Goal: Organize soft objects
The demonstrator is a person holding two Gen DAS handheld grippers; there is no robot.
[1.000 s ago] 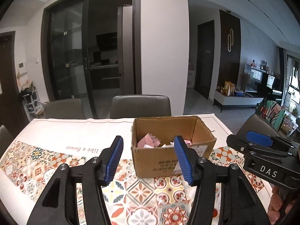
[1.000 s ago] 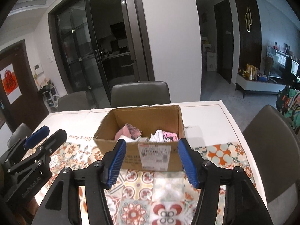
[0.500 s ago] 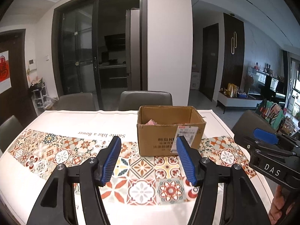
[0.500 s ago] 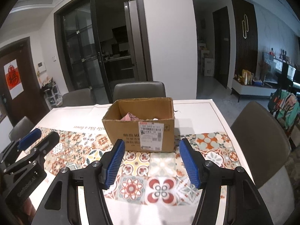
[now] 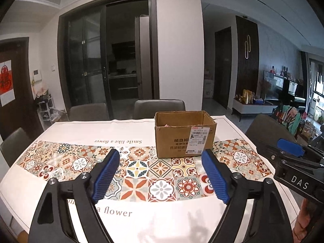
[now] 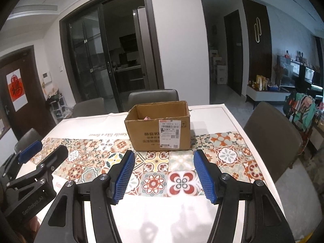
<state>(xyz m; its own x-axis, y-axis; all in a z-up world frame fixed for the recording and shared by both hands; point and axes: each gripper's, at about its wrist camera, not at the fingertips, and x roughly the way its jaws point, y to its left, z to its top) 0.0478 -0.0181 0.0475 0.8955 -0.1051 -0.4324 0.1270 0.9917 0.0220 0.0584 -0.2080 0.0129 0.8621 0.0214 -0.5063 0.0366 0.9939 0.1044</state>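
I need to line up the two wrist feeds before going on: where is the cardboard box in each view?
Left wrist view: the cardboard box sits right of centre, beyond the open left gripper.
Right wrist view: the cardboard box sits at centre, beyond the open right gripper.
Shared landmark: the white shipping label on the box's near face.

Brown cardboard box [image 5: 183,136], upper centre of frame, with white printed label [image 5: 198,141] and dark lettering. White cloth [image 5: 141,216] over the counter, crossed by a band of floral tiles in orange, red, teal and yellow; grey script lettering above and below. Left tongs [image 5: 160,179] and right tongs [image 6: 163,179]: black arms, ribbed blue pads [image 6: 123,177]. Grey-brown chairs [image 6: 271,133]. Red paper emblem [image 6: 15,88] on dark door, left edge.
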